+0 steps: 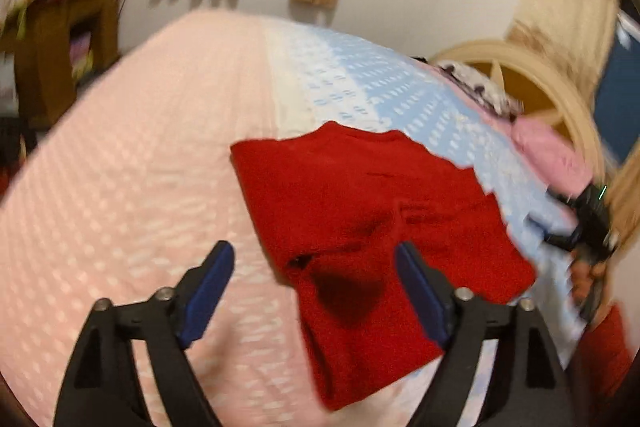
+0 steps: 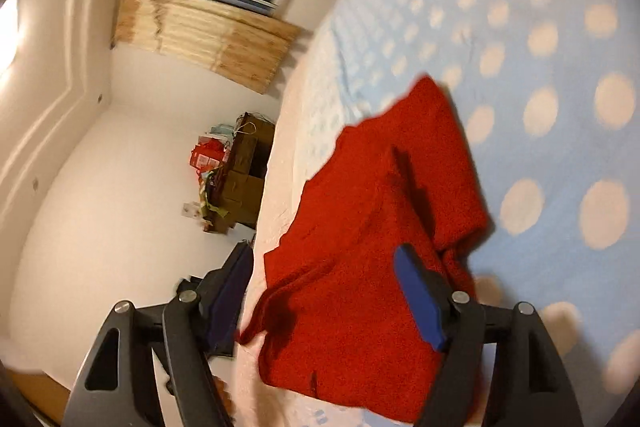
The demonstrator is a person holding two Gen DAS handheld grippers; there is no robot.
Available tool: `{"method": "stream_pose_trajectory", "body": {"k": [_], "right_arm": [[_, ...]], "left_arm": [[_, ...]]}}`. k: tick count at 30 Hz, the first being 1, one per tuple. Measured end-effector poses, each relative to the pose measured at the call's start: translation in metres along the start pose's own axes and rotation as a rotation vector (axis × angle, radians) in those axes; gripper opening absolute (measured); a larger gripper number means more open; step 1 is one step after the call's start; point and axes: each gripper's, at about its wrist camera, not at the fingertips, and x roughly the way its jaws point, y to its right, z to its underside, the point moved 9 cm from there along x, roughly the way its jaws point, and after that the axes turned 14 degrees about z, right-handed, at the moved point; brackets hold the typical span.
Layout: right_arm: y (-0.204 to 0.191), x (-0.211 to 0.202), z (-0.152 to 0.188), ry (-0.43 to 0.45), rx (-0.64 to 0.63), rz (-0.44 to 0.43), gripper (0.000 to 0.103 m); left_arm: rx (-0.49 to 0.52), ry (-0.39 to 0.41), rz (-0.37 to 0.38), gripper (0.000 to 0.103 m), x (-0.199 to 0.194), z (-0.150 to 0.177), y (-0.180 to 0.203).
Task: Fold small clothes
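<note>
A red knitted garment [image 1: 376, 227] lies spread on the bed with some folds and creases. It also shows in the right wrist view [image 2: 360, 247]. My left gripper [image 1: 316, 259] is open and empty, hovering over the garment's near left part. My right gripper [image 2: 324, 267] is open and empty, its jaws standing either side of the garment's near edge. The right gripper also appears in the left wrist view [image 1: 588, 231] at the garment's right side, held by a hand.
The bed cover [image 1: 120, 167] is pink on the left and light blue with pale dots [image 2: 560, 107] on the right. A pink pillow [image 1: 548, 151] lies by the round wooden headboard [image 1: 532, 67]. A brown shelf unit [image 1: 60, 43] stands by the wall.
</note>
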Motion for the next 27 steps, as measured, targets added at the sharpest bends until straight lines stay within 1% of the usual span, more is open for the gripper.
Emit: {"method": "stream_pose_trajectory", "body": {"k": [1, 3, 4, 6, 8, 10, 12, 15, 16, 17, 18, 20, 21, 22, 23, 27], "right_arm": [[-0.003, -0.008, 0.004, 0.035, -0.088, 0.068, 0.073], [-0.009, -0.016, 0.016, 0.068, -0.267, 0.203, 0.073], [-0.009, -0.018, 0.021, 0.075, -0.319, 0.244, 0.073], [-0.012, -0.022, 0.03, 0.09, -0.397, 0.296, 0.073], [-0.014, -0.021, 0.034, 0.102, -0.433, 0.322, 0.073], [-0.018, -0.016, 0.036, 0.117, -0.451, 0.337, 0.073], [-0.012, -0.016, 0.04, 0.126, -0.463, 0.339, 0.073], [-0.015, -0.012, 0.04, 0.139, -0.48, 0.358, 0.073], [-0.015, -0.009, 0.039, 0.144, -0.482, 0.368, 0.073], [-0.013, -0.007, 0.038, 0.147, -0.481, 0.378, 0.073], [-0.011, -0.006, 0.038, 0.146, -0.479, 0.388, 0.072], [-0.009, -0.003, 0.035, 0.147, -0.479, 0.417, 0.07], [-0.009, -0.001, 0.032, 0.15, -0.487, 0.432, 0.066], [-0.01, 0.001, 0.03, 0.152, -0.494, 0.439, 0.064], [-0.011, 0.004, 0.027, 0.151, -0.504, 0.444, 0.062], [-0.014, 0.03, 0.017, 0.14, -0.552, 0.487, 0.062]], "left_arm": [[0.047, -0.008, -0.014, 0.092, 0.002, 0.001, 0.001], [0.144, -0.05, -0.04, 0.092, 0.009, 0.012, 0.004], [0.166, -0.068, -0.046, 0.092, 0.013, 0.015, 0.004], [0.186, -0.095, -0.06, 0.092, 0.022, 0.016, 0.001], [0.165, -0.083, -0.07, 0.092, 0.03, 0.008, -0.001], [0.099, -0.042, -0.059, 0.092, 0.033, 0.0, -0.005], [0.043, -0.003, -0.06, 0.09, 0.038, -0.009, -0.01], [0.014, 0.041, -0.063, 0.084, 0.046, -0.018, -0.013], [0.009, 0.047, -0.056, 0.078, 0.049, -0.019, -0.012], [0.002, 0.044, -0.047, 0.067, 0.054, -0.019, -0.011], [-0.004, 0.037, -0.032, 0.06, 0.059, -0.019, -0.01], [-0.018, 0.018, -0.005, 0.03, 0.069, -0.015, -0.009], [-0.024, 0.011, -0.002, 0.024, 0.072, -0.014, -0.009], [-0.031, 0.007, 0.001, 0.018, 0.075, -0.012, -0.009], [-0.033, 0.008, 0.006, 0.018, 0.076, -0.01, -0.009], [-0.034, 0.009, 0.005, 0.018, 0.078, -0.008, -0.007]]}}
